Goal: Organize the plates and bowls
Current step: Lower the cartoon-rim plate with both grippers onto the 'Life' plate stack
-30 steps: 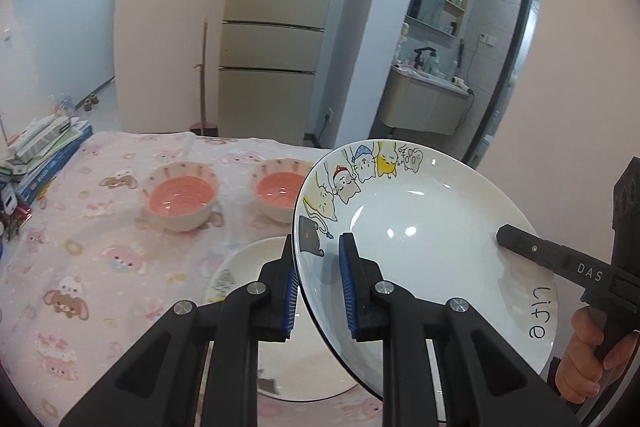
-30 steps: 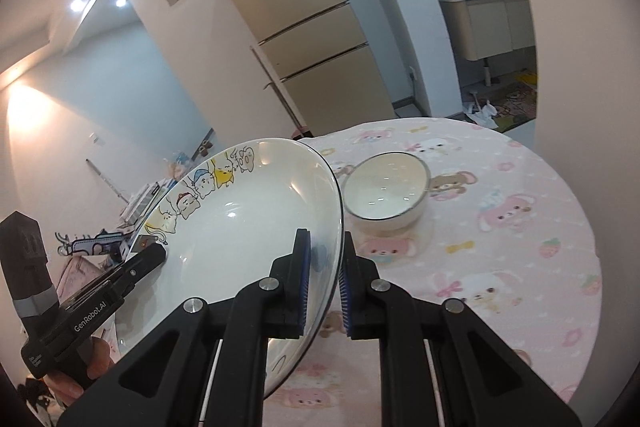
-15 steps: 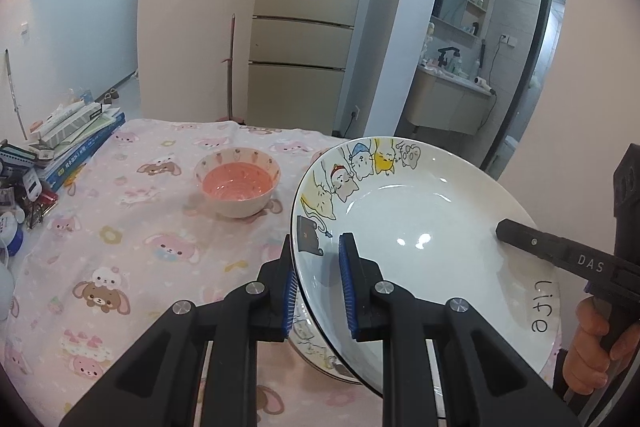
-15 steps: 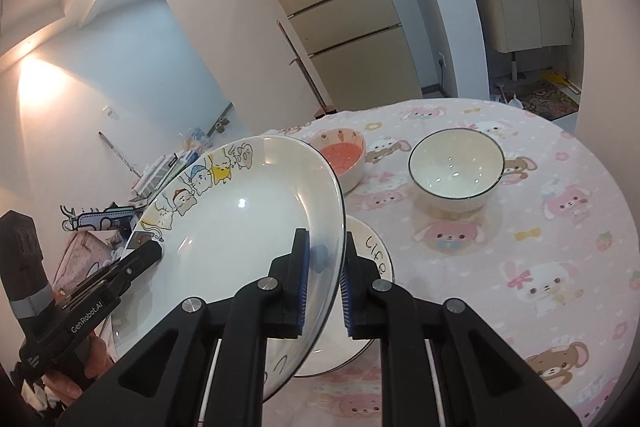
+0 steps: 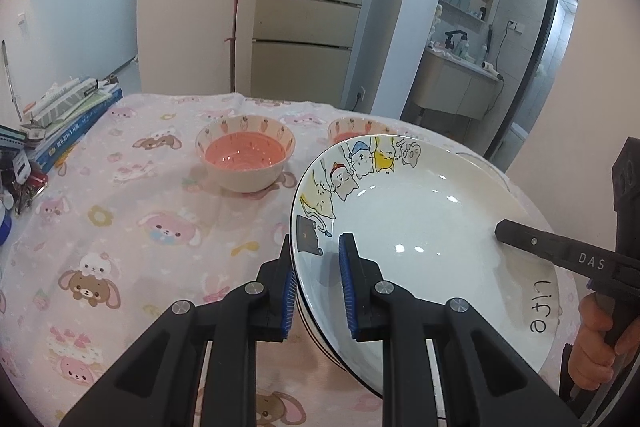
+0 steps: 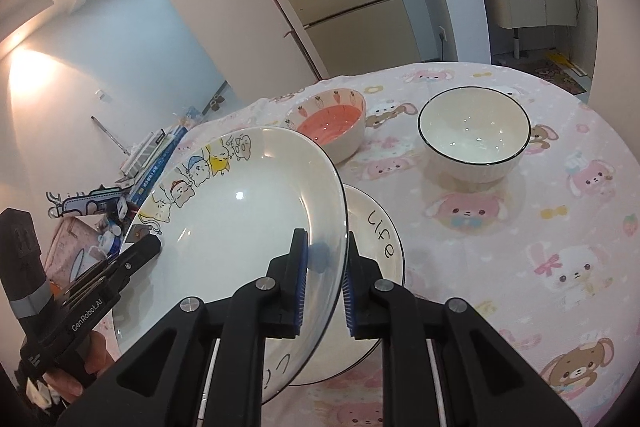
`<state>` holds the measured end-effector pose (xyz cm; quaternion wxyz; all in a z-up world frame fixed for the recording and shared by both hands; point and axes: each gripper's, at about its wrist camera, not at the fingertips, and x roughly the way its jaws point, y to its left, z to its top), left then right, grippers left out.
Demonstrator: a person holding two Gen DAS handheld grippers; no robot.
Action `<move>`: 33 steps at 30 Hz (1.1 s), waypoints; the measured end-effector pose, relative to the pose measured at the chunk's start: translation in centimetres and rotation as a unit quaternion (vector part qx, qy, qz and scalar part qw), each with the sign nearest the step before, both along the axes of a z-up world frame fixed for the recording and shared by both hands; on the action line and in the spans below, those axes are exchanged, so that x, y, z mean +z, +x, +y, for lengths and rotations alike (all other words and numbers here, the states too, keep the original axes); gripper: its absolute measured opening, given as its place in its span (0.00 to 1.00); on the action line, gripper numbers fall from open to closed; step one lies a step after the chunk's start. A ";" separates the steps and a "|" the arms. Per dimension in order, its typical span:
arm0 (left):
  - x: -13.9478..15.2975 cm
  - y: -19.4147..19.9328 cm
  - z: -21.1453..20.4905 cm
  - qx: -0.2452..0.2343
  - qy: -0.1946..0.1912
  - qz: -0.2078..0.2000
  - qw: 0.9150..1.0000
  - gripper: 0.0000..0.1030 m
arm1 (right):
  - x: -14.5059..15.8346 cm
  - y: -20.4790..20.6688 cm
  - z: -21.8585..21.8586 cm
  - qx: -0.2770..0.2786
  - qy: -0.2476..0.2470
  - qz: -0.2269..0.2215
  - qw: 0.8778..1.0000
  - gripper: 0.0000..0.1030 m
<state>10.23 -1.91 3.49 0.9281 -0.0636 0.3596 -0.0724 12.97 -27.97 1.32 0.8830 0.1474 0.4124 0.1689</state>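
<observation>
From the left wrist camera, the left gripper [image 5: 317,283] pinches the near-left rim of the cat plate [image 5: 424,247]; one blue pad is under the rim and one is on top. The plate tilts, with its far side low and close to the table [image 5: 120,195]. The right gripper [image 5: 520,235] reaches in from the right and holds the other edge; a hand [image 5: 596,339] grips its handle. A pink bowl [image 5: 245,159] sits just beyond the plate; a second pink bowl [image 5: 352,129] peeks out behind the plate's rim. Books [image 5: 68,115] are piled at the far left edge.

From the right wrist camera, the right gripper [image 6: 323,283] pinches the plate's right rim; the rim sits between the two blue pads. Its jaws have just been opening a little, yet the rim is between them and looks held. A second plate [image 6: 376,239] with the word "life" lies flat on the table right under the held one; I think the cat plate is going to be stacked on it. A white bowl [image 6: 474,139] stands well apart on the right.

What could go wrong: if one side lets go too soon, the plate could tip and bang onto the plate below, and it might chip; if it lands off-centre, the stack could wobble; a slippery rim could slide out of the pads.
</observation>
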 end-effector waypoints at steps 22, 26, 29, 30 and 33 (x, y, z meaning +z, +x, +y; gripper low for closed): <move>-5.5 1.9 0.8 0.000 0.015 0.066 0.998 0.21 | -4.8 1.3 1.6 0.012 -0.040 0.060 0.997 0.15; -5.7 1.9 0.5 -0.002 0.023 0.065 0.998 0.21 | -5.2 1.4 1.8 0.012 -0.045 0.065 0.997 0.16; -5.8 2.0 0.4 -0.003 0.024 0.064 0.998 0.21 | -5.3 1.5 1.8 0.011 -0.049 0.065 0.997 0.16; -5.8 2.0 0.4 -0.003 0.025 0.064 0.998 0.21 | -5.3 1.5 1.8 0.011 -0.050 0.065 0.997 0.16; -5.9 2.1 0.1 -0.005 0.028 0.064 0.998 0.21 | -5.3 1.5 1.8 0.010 -0.055 0.064 0.996 0.17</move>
